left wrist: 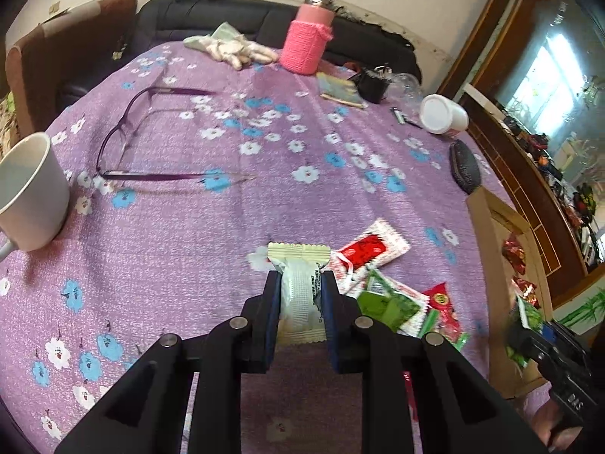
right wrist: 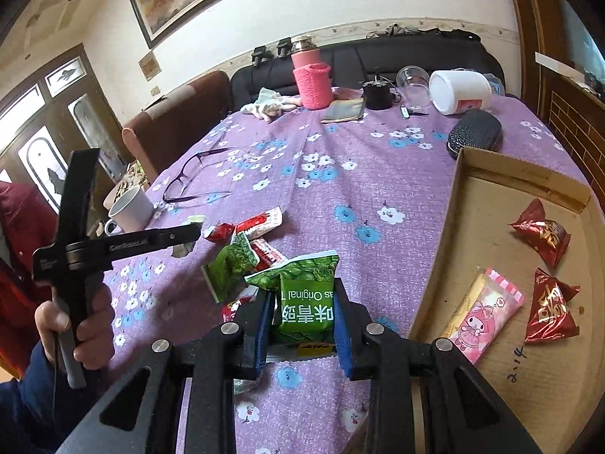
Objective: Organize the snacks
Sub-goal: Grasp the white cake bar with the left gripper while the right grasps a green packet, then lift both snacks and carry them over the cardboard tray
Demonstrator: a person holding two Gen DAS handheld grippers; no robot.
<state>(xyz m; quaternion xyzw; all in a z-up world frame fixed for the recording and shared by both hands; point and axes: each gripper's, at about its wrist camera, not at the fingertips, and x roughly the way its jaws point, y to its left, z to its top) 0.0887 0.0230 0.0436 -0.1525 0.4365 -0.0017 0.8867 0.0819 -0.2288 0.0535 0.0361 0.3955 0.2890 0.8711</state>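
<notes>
Left wrist view: your left gripper has its jaws clenched on a white wafer packet, whose long axis runs straight ahead along the fingers, with its crimped far end poking out past the tips. Just right of the jaws lies the loose pile of snacks, red-and-white and green packets touching one another on the tabletop. The cardboard tray sits farther right, beyond that pile, so this packet has to cross over the pile to reach it.

Right wrist view: your right gripper grips a green pea packet between its blue pads, its jaws closed on it, the packet upright and its printed face toward the camera. The tray lies immediately to the right of these jaws and already holds 2 red snacks and 1 pink packet. Your right hand is the nearer one to the tray; the left gripper hangs well off on the far side of the pile.
</notes>
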